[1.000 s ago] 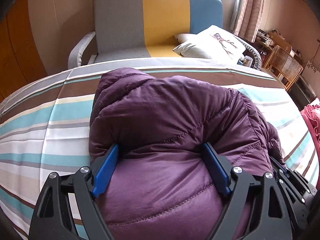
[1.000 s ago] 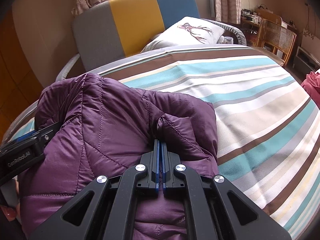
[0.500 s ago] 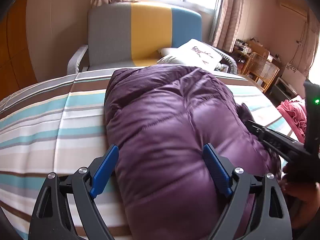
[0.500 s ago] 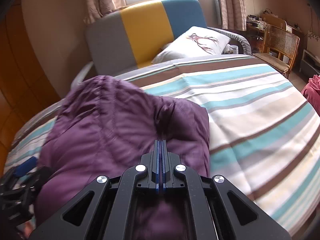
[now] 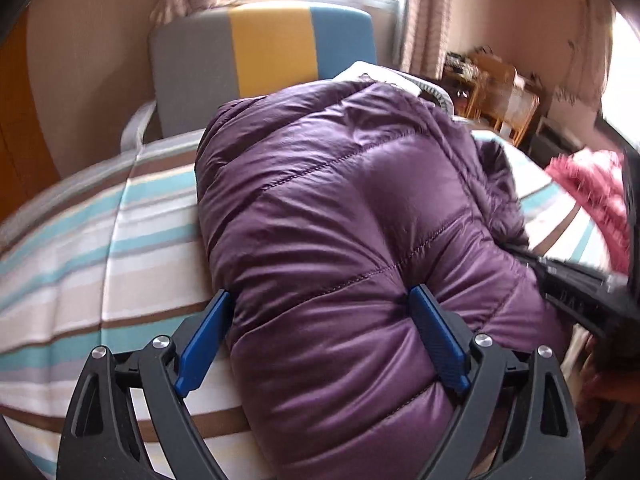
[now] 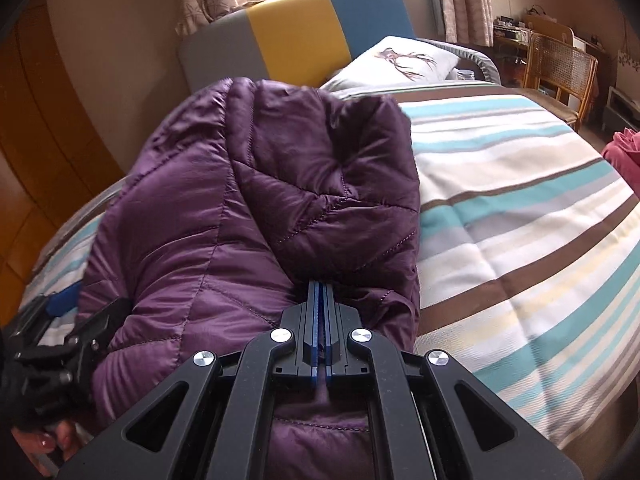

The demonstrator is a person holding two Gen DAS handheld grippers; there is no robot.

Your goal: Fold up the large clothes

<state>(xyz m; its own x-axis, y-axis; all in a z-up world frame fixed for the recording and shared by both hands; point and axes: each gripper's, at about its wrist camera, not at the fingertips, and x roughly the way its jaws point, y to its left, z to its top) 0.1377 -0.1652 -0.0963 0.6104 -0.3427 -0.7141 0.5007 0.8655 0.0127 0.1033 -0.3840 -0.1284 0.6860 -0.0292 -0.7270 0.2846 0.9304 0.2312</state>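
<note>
A puffy purple quilted jacket (image 5: 340, 208) lies bunched on the striped bed cover (image 5: 100, 240). My left gripper (image 5: 320, 294) straddles its near end, and the jaws are opening. The jacket's bulk fills the gap and both blue pads (image 5: 436, 340) still press into it. In the right wrist view the same jacket (image 6: 224, 208) rises in a heap. My right gripper (image 6: 320, 284) is shut on a fold of it at the near right side. The left gripper (image 6: 80, 332) shows at the jacket's lower left, with a hand (image 6: 40, 444) under it.
A grey, yellow and blue backrest (image 5: 272, 48) stands behind the bed, with a white pillow (image 6: 396, 60) in front of it. A rattan chair (image 6: 560, 68) and cluttered furniture are at the far right. A pink-red garment (image 5: 588, 188) lies at the bed's right edge.
The jacket has swung round on the bed with both grippers still on it. Its far end now stands higher and hides most of the pillow in the left view.
</note>
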